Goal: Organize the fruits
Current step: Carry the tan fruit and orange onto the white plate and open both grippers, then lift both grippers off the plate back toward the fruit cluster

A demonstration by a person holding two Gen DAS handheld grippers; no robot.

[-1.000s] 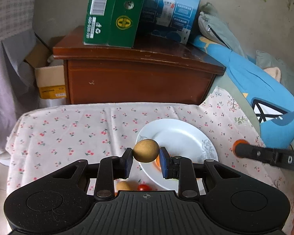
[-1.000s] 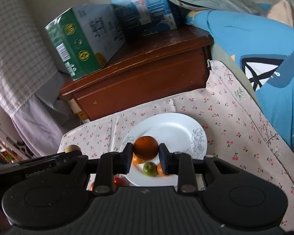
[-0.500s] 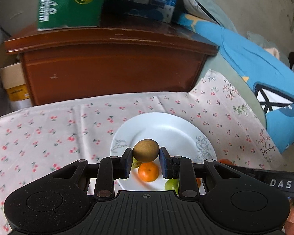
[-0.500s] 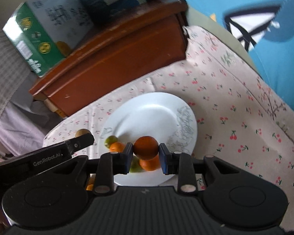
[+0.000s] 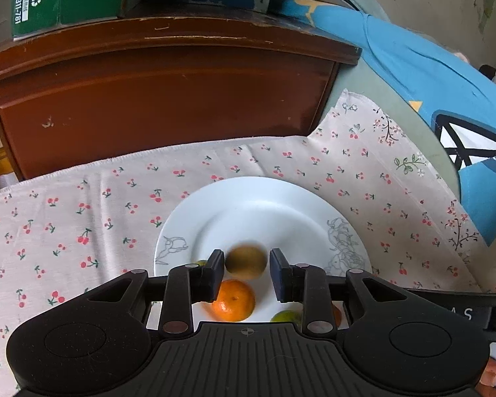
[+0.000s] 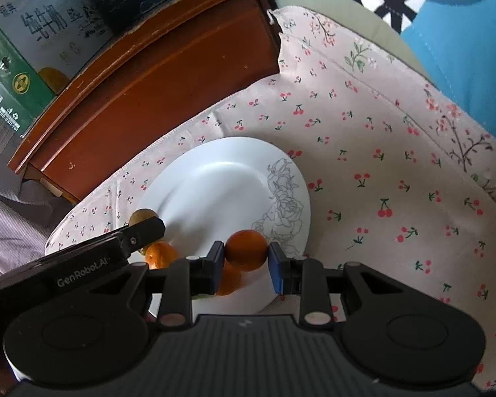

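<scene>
As if blurred: brownish-green kiwi (image 5: pixel 245 262).

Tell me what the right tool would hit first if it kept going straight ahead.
Probably the white plate: the right tool, shut on a tangerine, points down at its near part by the rose pattern. Depth is unclear.

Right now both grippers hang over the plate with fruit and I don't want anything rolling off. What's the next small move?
Probably finish opening the left gripper: its jaws are opening, and the brown fruit already sits loose between them above the white plate. The right gripper seems to still pinch its orange near the rim, so shift that inward first.
</scene>
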